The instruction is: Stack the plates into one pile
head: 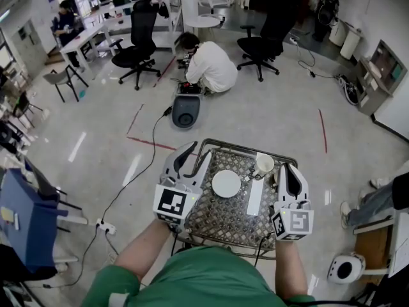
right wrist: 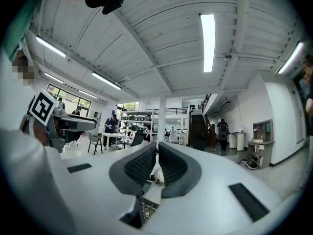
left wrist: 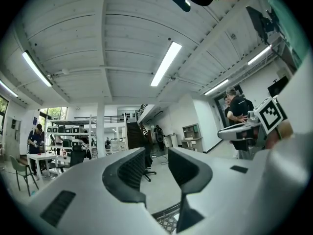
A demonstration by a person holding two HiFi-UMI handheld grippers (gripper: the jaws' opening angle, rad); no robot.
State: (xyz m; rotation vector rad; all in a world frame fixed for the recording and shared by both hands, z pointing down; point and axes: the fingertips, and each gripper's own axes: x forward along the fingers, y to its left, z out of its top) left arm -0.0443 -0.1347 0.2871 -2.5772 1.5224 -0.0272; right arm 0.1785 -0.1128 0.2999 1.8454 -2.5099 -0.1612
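So the round white plate (head: 226, 184) sits about in the middle of the metal lattice surface (head: 217, 217), flat, with nothing touching it. From the head view I can't tell if it's one plate or a few already piled up.

Just right of it lies a long white rectangular piece (head: 255, 197), and a white cup (head: 264, 164) stands upright at the far right corner.

The left tool (head: 197, 152) hangs over the left edge of the surface, pointing toward the far side. In its own view the left tool (left wrist: 156, 168) is released: jaws apart, only floor and a bit of the lattice between them. The right tool (head: 287, 168) is over the right edge, beside the rectangular piece. In its own view the right tool (right wrist: 157, 163) is clenched, pads pressed together with nothing in them. Neither tool is touching the plate, which sits between the two.

Background is a busy lab (typical). A person in a white top (head: 209, 66) crouches on the floor well beyond the surface, next to a dark rounded machine (head: 186, 112). Black office chairs (head: 136, 48) stand further back. There are red tape lines (head: 151, 143) on the floor, and a cable (head: 137, 179) runs to a power strip on the left.
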